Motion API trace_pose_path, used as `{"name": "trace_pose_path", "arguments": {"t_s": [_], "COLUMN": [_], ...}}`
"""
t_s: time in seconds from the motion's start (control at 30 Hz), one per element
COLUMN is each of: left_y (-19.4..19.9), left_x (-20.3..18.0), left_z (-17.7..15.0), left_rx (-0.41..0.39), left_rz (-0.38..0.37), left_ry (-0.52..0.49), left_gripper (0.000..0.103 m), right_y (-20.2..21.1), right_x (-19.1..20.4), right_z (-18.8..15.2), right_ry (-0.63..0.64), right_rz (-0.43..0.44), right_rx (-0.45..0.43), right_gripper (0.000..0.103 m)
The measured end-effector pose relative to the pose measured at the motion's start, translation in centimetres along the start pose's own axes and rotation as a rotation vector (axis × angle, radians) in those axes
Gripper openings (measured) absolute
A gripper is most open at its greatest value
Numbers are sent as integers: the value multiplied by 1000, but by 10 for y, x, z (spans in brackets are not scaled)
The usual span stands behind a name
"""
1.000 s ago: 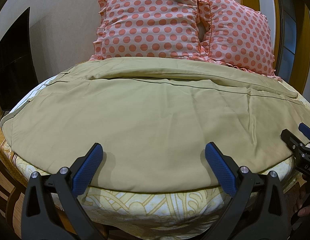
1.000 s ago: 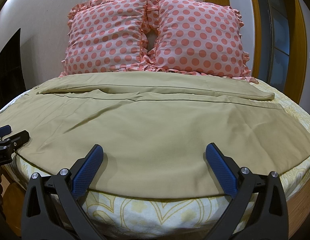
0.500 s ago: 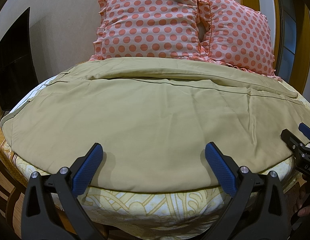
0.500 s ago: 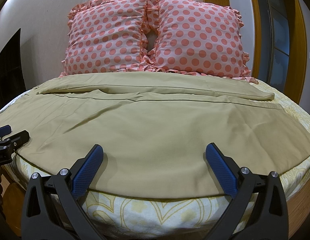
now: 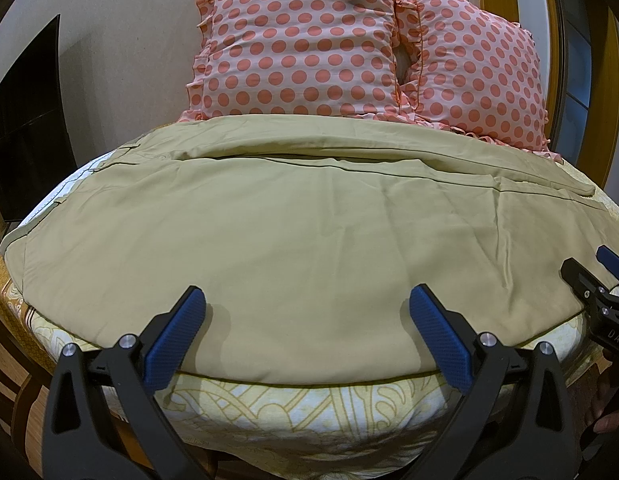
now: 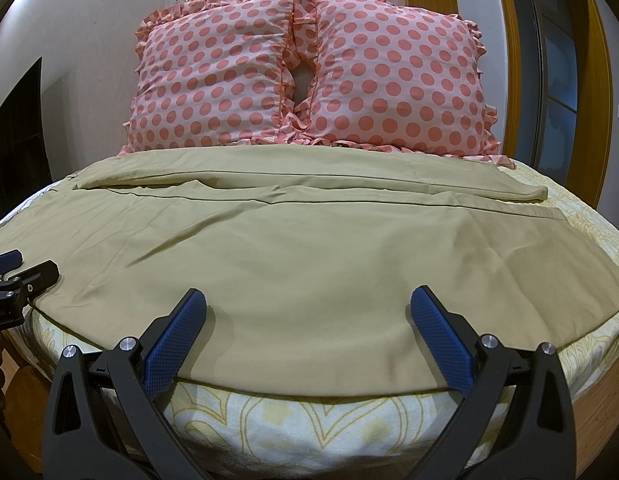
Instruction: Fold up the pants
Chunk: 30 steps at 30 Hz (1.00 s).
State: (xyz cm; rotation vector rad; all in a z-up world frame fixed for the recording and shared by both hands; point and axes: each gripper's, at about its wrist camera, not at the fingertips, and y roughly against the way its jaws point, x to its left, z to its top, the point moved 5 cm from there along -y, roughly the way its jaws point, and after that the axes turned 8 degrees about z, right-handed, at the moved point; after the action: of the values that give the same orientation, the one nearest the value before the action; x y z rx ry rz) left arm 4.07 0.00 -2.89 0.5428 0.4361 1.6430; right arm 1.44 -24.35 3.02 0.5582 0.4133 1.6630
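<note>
Khaki pants (image 5: 293, 232) lie flat across the bed, legs side by side, waist to the left and cuffs to the right; they also show in the right wrist view (image 6: 309, 248). My left gripper (image 5: 307, 304) is open and empty, hovering over the near edge of the near leg. My right gripper (image 6: 307, 304) is open and empty over the same near edge, further right. Each gripper shows at the edge of the other's view: the right gripper's fingers (image 5: 589, 284), the left gripper's fingers (image 6: 25, 276).
The bed sheet (image 6: 309, 420) with a yellow pattern hangs over the near edge. Two pink polka-dot pillows (image 6: 213, 80) (image 6: 397, 76) stand against the wall behind the pants. A dark panel (image 5: 25, 128) is at left, a wooden door frame (image 6: 593, 80) at right.
</note>
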Motion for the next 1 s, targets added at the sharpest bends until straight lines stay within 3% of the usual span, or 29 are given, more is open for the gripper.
{"name": "trace_pose_path", "arguments": {"t_s": [1.0], "left_y": [0], "left_x": [0], "left_z": [0], "left_rx": [-1], "left_rz": [0], "left_ry": [0], "left_gripper": [101], "right_y": [1], "right_x": [1], "right_z": [-2], "right_ry": [1], "right_rz": [0], "right_rx": [-7], "right_gripper": [102]}}
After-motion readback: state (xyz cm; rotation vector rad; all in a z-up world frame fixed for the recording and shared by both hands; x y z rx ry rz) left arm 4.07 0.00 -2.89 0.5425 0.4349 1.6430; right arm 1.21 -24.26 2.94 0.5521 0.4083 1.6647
